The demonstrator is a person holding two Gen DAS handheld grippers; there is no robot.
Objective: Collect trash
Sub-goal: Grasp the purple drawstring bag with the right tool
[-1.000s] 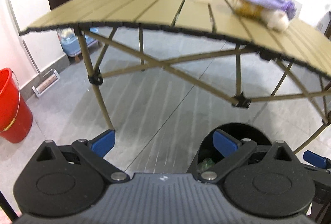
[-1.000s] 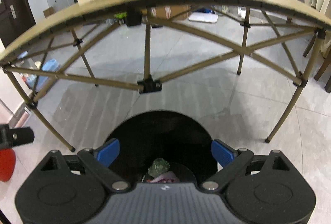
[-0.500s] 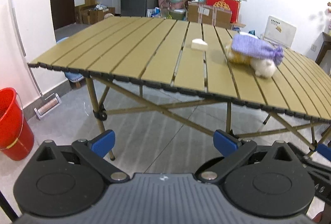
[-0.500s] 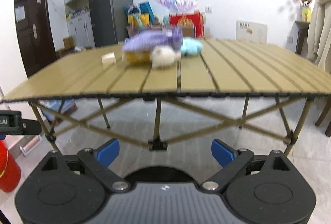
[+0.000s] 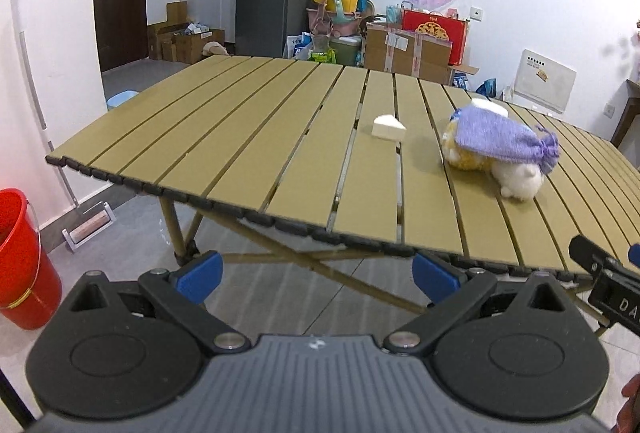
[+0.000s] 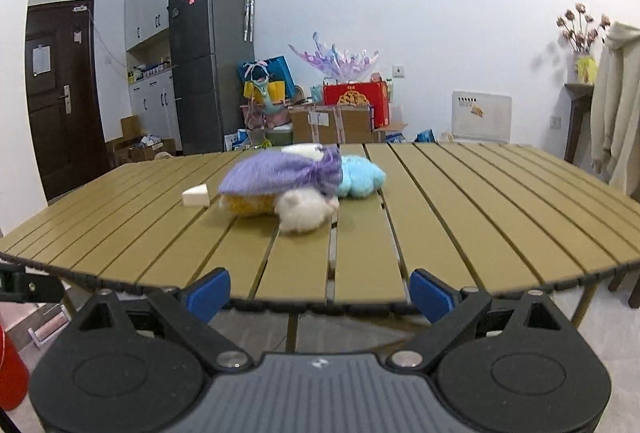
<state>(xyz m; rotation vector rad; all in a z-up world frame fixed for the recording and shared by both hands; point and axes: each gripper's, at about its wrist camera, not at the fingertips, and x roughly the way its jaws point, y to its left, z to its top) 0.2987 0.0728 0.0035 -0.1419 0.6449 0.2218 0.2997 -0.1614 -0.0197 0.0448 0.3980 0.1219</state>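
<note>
A white wedge-shaped sponge (image 5: 388, 128) (image 6: 196, 195) lies on the tan slatted table (image 5: 248, 141) (image 6: 480, 201). Beside it sits a heap of soft things: a purple knitted pouch (image 5: 504, 139) (image 6: 282, 171) over a yellow plush and a white fluffy ball (image 5: 518, 179) (image 6: 304, 211). A light blue plush (image 6: 360, 177) lies behind them. My left gripper (image 5: 316, 275) is open and empty, just short of the table's near edge. My right gripper (image 6: 320, 293) is also open and empty, at the table's front edge, facing the heap.
A red bucket (image 5: 22, 257) stands on the floor at the left. The other gripper's black body (image 5: 604, 287) juts in at the right of the left wrist view. Cardboard boxes (image 5: 404, 51), a fridge (image 6: 210, 61) and a dark door (image 6: 60, 93) line the far wall.
Both grippers have risen from over a black bin on the floor, below the table, to table height. The bin has dropped out of view and the tabletop now fills both views.
</note>
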